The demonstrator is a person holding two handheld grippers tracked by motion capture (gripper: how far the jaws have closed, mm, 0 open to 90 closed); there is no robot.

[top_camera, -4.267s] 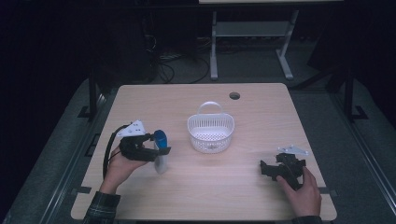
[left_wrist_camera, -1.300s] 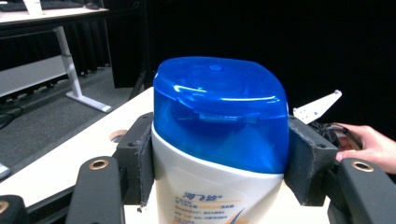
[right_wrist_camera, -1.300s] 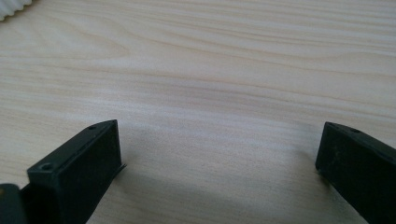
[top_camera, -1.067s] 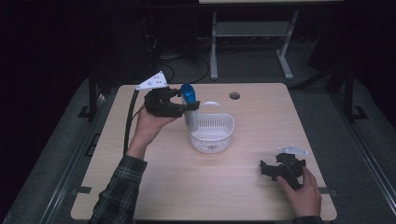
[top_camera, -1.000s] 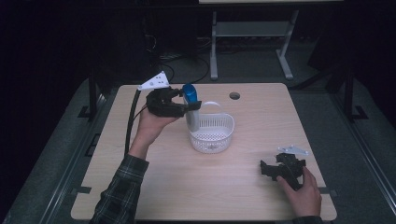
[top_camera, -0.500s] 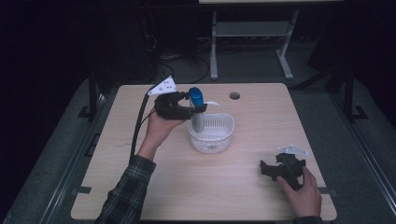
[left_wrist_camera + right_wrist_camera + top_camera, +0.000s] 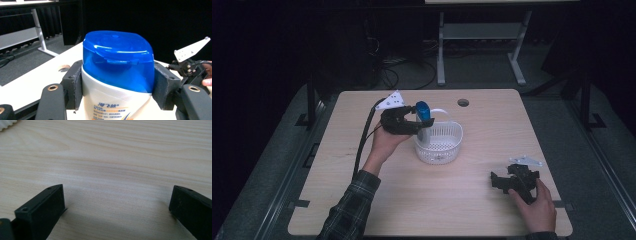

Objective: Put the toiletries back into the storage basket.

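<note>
A white bottle with a blue cap [image 7: 424, 121] [image 7: 117, 75] stands upright in my left gripper [image 7: 416, 125] [image 7: 117, 87], whose jaws are shut on its sides just below the cap. The bottle hangs over the left rim of a white perforated basket [image 7: 443, 146] in the middle of the table. My right gripper [image 7: 502, 181] [image 7: 117, 205] rests low on the wood near the table's front right corner, jaws wide open with nothing between them.
The light wooden table [image 7: 362, 190] has a round cable hole [image 7: 463, 102] at the back. A metal stand [image 7: 477, 40] and cables lie on the dark floor behind. A corner of the basket [image 7: 7, 123] shows at the top left of the right gripper view.
My left gripper has carried the bottle from the front left of the table up and rightward to the basket's left rim. The right gripper has stayed put.
</note>
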